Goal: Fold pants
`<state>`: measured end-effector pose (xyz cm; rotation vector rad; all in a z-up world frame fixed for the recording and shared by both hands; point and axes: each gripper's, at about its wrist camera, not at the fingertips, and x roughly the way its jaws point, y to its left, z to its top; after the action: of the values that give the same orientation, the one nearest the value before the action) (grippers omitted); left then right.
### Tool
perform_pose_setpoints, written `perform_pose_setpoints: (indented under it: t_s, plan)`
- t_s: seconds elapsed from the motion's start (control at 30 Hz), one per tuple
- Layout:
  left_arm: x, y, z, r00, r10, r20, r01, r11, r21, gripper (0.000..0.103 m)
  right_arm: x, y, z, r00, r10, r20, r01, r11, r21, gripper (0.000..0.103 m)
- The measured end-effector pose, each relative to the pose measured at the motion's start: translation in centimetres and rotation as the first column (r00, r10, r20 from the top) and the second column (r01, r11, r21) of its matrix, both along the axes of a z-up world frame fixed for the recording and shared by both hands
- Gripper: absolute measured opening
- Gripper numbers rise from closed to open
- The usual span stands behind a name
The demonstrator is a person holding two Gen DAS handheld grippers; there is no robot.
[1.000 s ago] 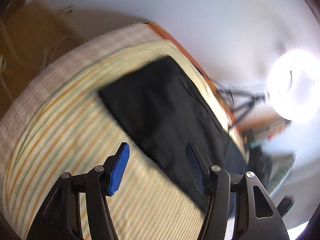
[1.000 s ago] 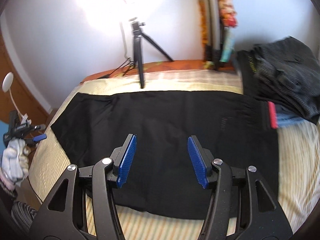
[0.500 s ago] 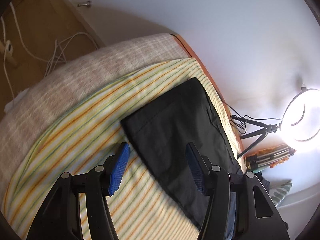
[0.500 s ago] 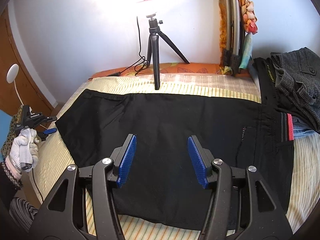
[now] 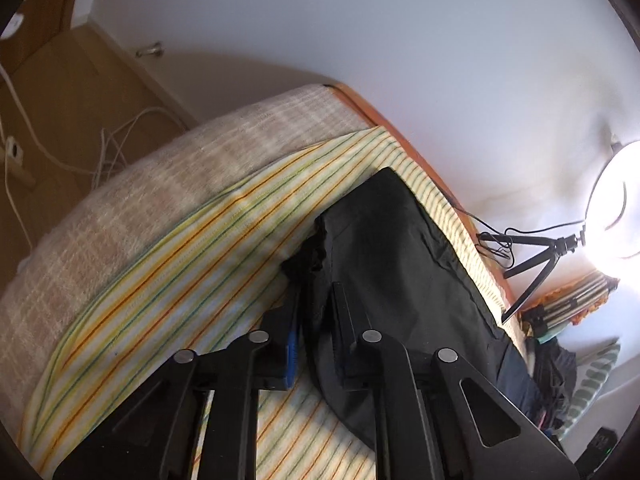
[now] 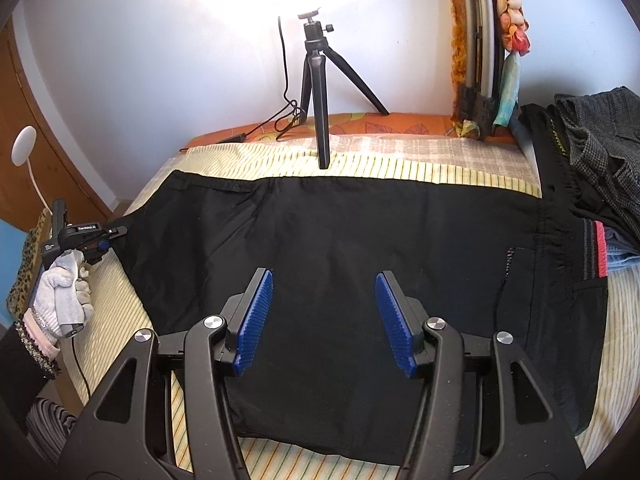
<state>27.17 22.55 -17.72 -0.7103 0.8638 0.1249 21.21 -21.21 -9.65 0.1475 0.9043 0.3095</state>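
Note:
Black pants (image 6: 340,220) lie flat across the striped bed sheet (image 6: 400,168), leg ends to the left and waistband to the right. In the left wrist view my left gripper (image 5: 316,292) is shut on the bunched corner of the pants (image 5: 400,248) at the leg end, and the cloth puckers between the pads. The right wrist view shows that gripper (image 6: 114,236) at the pants' left corner, held by a gloved hand (image 6: 64,280). My right gripper (image 6: 324,280) stands open just above the middle of the pants, with nothing between its blue pads.
A ring light on a small tripod (image 6: 318,92) stands on the bed's far edge by the wall. A pile of dark clothes (image 6: 592,152) lies at the right, against the waistband. A folded metal frame (image 6: 480,40) leans on the wall. White cables (image 5: 100,148) lie on the floor past the bed's left end.
My left gripper has moved onto the pants' leg-end corner and shut on it, bunching the cloth. The right gripper has stayed open and edged forward over the pants.

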Motion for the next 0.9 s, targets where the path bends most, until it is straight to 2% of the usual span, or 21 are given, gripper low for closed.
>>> perform_pose_setpoints:
  t_s: [0.13, 0.27, 0.4, 0.57, 0.63, 0.8, 0.87, 0.9]
  plan:
    - [0.3, -2.0, 2.1, 0.996, -0.07, 0.053, 0.063, 0.99, 0.124, 0.006, 0.2, 0.0, -0.3, 1.0, -0.003, -0.008, 0.003, 1.0, -0.003, 0.057]
    - [0.3, -5.4, 4.7, 0.977, -0.181, 0.113, 0.148, 0.957, 0.249, 0.006, 0.5, -0.1, -0.5, 1.0, -0.005, -0.017, 0.005, 1.0, 0.005, 0.057]
    - [0.1, -9.0, 6.2, 0.947, -0.285, 0.145, 0.231, 0.924, 0.305, 0.006, 0.6, -0.2, -0.4, 1.0, -0.002, -0.024, 0.003, 1.0, 0.029, 0.057]
    - [-0.8, -13.7, 7.3, 0.895, -0.414, 0.168, 0.346, 0.88, 0.325, 0.006, 1.8, 0.0, -0.3, 0.996, 0.039, -0.075, -0.026, 0.987, 0.157, 0.058]
    - [-1.2, -15.3, 7.6, 0.871, -0.458, 0.176, 0.392, 0.866, 0.311, 0.006, 2.9, 0.9, 0.1, 0.993, 0.069, -0.093, -0.048, 0.976, 0.213, 0.067]
    - [-1.9, -18.4, 7.2, 0.822, -0.547, 0.156, 0.487, 0.819, 0.305, 0.005, 7.9, 4.0, 0.4, 0.974, 0.189, -0.127, -0.125, 0.91, 0.396, 0.07]
    - [-1.9, -19.1, 6.8, 0.814, -0.562, 0.144, 0.506, 0.809, 0.297, 0.005, 10.1, 5.3, -0.3, 0.96, 0.226, -0.163, -0.127, 0.876, 0.465, 0.074]
    - [-1.8, -19.3, 6.4, 0.81, -0.571, 0.137, 0.518, 0.805, 0.289, 0.005, 10.7, 5.9, -0.6, 0.957, 0.229, -0.179, -0.12, 0.873, 0.472, 0.075]
